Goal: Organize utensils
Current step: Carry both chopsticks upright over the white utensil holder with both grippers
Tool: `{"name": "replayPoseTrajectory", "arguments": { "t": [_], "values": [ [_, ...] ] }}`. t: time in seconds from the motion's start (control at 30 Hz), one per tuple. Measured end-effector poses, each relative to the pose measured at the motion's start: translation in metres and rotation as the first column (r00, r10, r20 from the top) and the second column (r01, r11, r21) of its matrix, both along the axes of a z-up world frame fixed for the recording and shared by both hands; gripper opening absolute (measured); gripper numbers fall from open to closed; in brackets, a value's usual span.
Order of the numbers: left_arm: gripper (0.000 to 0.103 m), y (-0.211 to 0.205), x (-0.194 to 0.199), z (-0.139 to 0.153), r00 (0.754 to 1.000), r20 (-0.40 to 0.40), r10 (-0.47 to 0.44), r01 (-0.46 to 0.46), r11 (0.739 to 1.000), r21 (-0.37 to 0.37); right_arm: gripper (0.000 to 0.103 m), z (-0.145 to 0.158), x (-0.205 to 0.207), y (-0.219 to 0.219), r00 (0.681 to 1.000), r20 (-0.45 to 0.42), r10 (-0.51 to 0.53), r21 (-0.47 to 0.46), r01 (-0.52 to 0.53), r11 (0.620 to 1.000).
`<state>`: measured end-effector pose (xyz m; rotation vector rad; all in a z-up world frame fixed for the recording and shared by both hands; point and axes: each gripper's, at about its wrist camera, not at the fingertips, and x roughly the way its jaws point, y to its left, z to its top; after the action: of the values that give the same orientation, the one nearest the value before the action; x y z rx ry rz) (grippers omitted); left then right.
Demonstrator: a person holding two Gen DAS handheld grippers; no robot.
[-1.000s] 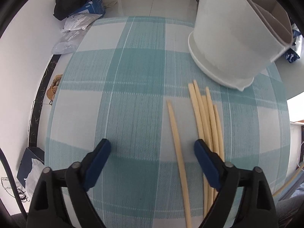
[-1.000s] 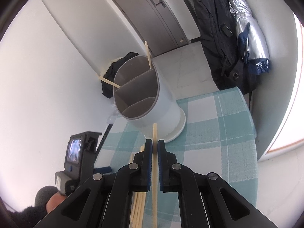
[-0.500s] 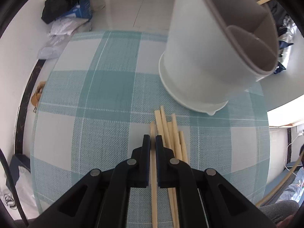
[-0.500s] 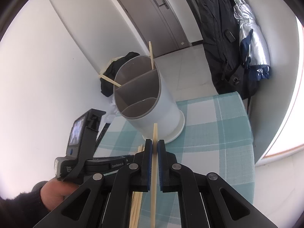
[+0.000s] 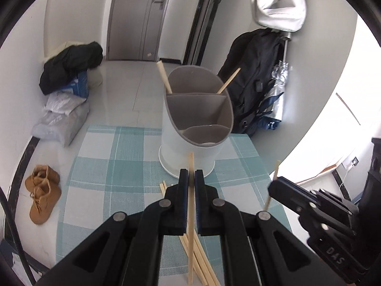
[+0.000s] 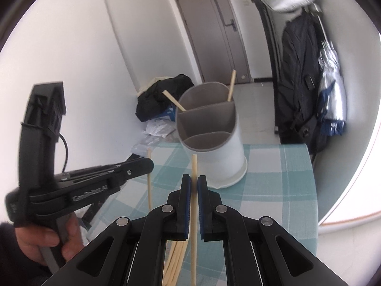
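My left tongs (image 5: 191, 178): pinched tight on 1 chopstick (image 5: 190, 214), which runs up between the blue pads and pokes out just past the tips; seen from my right camera (image 6: 150, 164), the same stick hangs below the black jaws.
My right tongs (image 6: 194, 183): squeezed shut on a 2nd chopstick (image 6: 194, 202), held nearly upright, its tip showing above the pads; from my left camera these tongs sit at the right edge (image 5: 273, 186) with that stick (image 5: 272, 186) standing tall through them.
My left hand (image 6: 47, 240): wrapped around the grey handle of the left tool, low in the left of my right view.
Utensil holder (image 5: 197, 124): white, grey-lined, 3 compartments, standing on the checked cloth ahead of both tongs.
Sticks already in the holder: 2 (image 5: 164, 76) (image 5: 228, 81), both in the far compartment, leaning outward to opposite sides.
Near and middle compartments: I see no sticks in them.
Loose chopsticks (image 5: 200, 257): a small bundle lying flat on the cloth, under and behind my left tongs, near the holder's base but apart from it.
Tablecloth (image 5: 114, 166): teal and white check.
On the floor: brown boots (image 5: 42, 195) to the left of the table, a dark jacket (image 5: 71, 64) heaped on a blue box.
By the wall: black bag (image 5: 257, 76) and a folded silver umbrella (image 6: 331, 78).
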<state>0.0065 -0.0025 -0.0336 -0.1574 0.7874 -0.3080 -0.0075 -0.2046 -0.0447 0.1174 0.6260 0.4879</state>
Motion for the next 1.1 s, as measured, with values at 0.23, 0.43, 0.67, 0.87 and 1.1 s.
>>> {"name": "replayPoseTrajectory", "arguments": {
  "t": [0.23, 0.43, 0.67, 0.87, 1.1],
  "values": [
    [0.001, 0.002, 0.005, 0.012, 0.999, 0.033, -0.012, 0.011, 1.0, 0.026, 0.005, 0.006, -0.016, 0.009, 0.997, 0.08, -0.017, -0.024, 0.019, 1.0],
    [0.001, 0.01, 0.003, 0.011, 1.0, -0.003, 0.023, -0.022, 0.999, 0.044, 0.005, 0.008, -0.022, 0.012, 0.994, 0.106, -0.033, -0.031, 0.036, 0.999],
    [0.001, 0.016, -0.001, 0.014, 0.999, -0.028, 0.029, -0.028, 0.999, 0.034, 0.005, 0.013, -0.029, 0.012, 0.992, 0.119, -0.043, -0.018, 0.045, 0.999],
    [0.001, 0.014, 0.0, 0.025, 1.0, -0.018, 0.01, -0.009, 0.999, 0.035, 0.005, 0.015, -0.029, 0.012, 0.992, 0.117, -0.047, -0.004, 0.048, 0.999],
    [0.001, 0.013, 0.015, 0.043, 1.0, -0.01, -0.012, 0.012, 1.0, -0.024, 0.005, 0.022, -0.013, 0.009, 0.992, 0.113, -0.052, -0.005, 0.053, 0.999]
  ]
}}
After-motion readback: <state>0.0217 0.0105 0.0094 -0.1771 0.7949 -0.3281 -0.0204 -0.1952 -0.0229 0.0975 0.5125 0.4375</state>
